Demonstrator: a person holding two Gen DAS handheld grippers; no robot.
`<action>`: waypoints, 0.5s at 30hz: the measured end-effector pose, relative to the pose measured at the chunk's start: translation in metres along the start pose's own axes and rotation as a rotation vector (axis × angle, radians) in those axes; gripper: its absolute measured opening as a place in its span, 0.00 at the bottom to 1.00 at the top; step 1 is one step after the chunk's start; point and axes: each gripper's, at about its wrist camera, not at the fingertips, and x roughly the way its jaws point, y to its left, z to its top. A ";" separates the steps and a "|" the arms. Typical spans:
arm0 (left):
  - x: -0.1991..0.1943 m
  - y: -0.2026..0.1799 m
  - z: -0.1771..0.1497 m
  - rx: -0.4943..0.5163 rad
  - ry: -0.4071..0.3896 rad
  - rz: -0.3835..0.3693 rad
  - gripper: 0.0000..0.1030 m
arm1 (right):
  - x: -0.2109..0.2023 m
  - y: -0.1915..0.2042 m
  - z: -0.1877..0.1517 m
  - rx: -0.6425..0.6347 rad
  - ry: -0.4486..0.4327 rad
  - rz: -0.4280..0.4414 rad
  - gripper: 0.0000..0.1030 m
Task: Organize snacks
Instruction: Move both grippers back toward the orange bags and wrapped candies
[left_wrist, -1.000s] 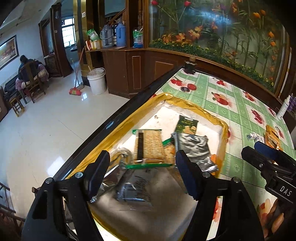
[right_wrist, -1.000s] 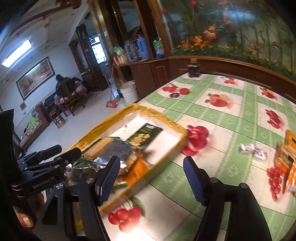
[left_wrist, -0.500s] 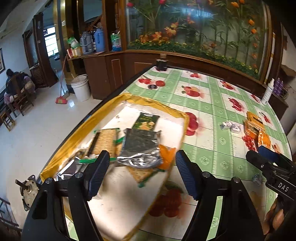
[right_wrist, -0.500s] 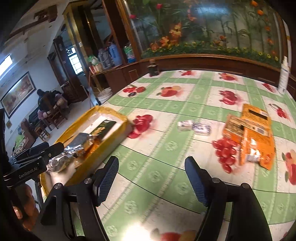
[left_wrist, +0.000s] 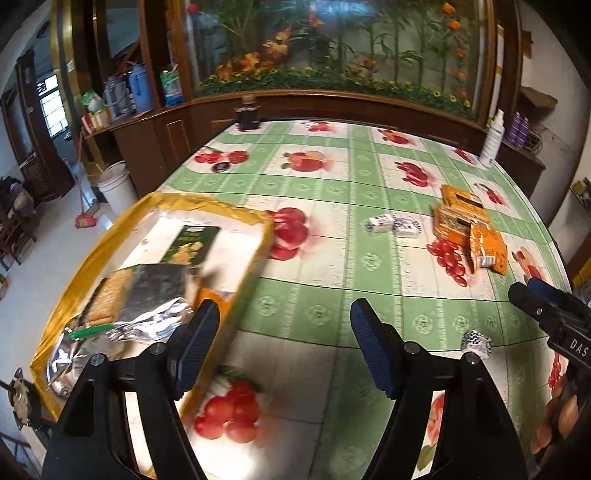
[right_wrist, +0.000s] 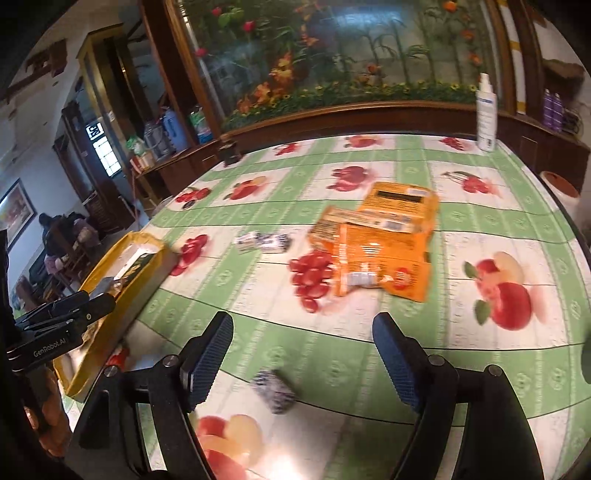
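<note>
A yellow-rimmed box (left_wrist: 207, 208) at the table's left edge holds several snack packets: a cracker pack (left_wrist: 110, 295), a silver bag (left_wrist: 155, 314) and a dark green packet (left_wrist: 192, 243). The box also shows in the right wrist view (right_wrist: 96, 266). Orange snack packets (right_wrist: 384, 240) lie mid-table, also seen in the left wrist view (left_wrist: 469, 229). Two small white-blue packets (right_wrist: 262, 242) lie beside them. One small blue-white packet (right_wrist: 275, 389) lies near my right gripper (right_wrist: 301, 354), which is open and empty. My left gripper (left_wrist: 284, 343) is open and empty, beside the box.
The table (right_wrist: 369, 332) has a green-and-white fruit-print cloth. A white spray bottle (right_wrist: 485, 110) stands at the far right edge. A small dark jar (left_wrist: 248, 116) stands at the far edge, with a wooden planter wall behind. A bucket (left_wrist: 114, 184) stands on the floor at left.
Both grippers have swung right, away from the box and toward the middle of the table. The orange packets and small packets now sit closer in view. Both stay open.
</note>
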 end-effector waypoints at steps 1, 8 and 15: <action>0.002 -0.006 0.001 0.015 0.005 -0.010 0.71 | -0.001 -0.006 0.000 0.010 -0.001 -0.006 0.78; 0.025 -0.039 0.017 0.109 0.028 -0.085 0.71 | 0.004 -0.031 0.005 0.038 0.005 -0.033 0.78; 0.061 -0.057 0.041 0.163 0.057 -0.130 0.71 | 0.032 -0.043 0.019 0.088 0.035 -0.045 0.78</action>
